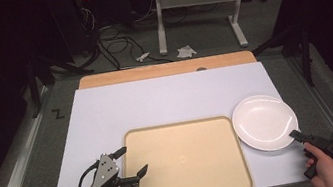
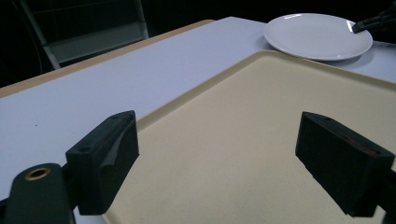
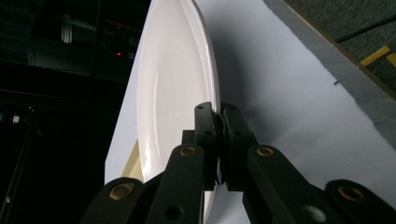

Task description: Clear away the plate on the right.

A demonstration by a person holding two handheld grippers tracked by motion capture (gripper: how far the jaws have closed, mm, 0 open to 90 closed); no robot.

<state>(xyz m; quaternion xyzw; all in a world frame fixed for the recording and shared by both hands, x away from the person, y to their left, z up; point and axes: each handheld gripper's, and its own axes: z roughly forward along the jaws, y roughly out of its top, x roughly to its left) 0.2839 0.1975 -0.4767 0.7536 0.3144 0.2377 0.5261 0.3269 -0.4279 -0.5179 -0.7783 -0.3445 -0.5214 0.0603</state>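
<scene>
A white plate (image 1: 264, 121) lies on the white table to the right of a beige tray (image 1: 185, 161). My right gripper (image 1: 296, 135) is shut on the plate's near right rim; in the right gripper view its two jaws pinch the plate (image 3: 175, 84) edge at the gripper's tip (image 3: 218, 116). My left gripper (image 1: 132, 160) hangs open over the tray's left edge, nothing between its jaws. In the left gripper view the tray (image 2: 243, 140) spreads between the open gripper's (image 2: 224, 158) jaws, and the plate (image 2: 317, 35) sits far off with the other gripper's tip at its rim.
The white table top (image 1: 155, 100) has bare room behind the tray and to its left. A wooden strip (image 1: 165, 69) runs along the far edge. Beyond it are cables, a table frame (image 1: 197, 12) and scraps of paper on the floor.
</scene>
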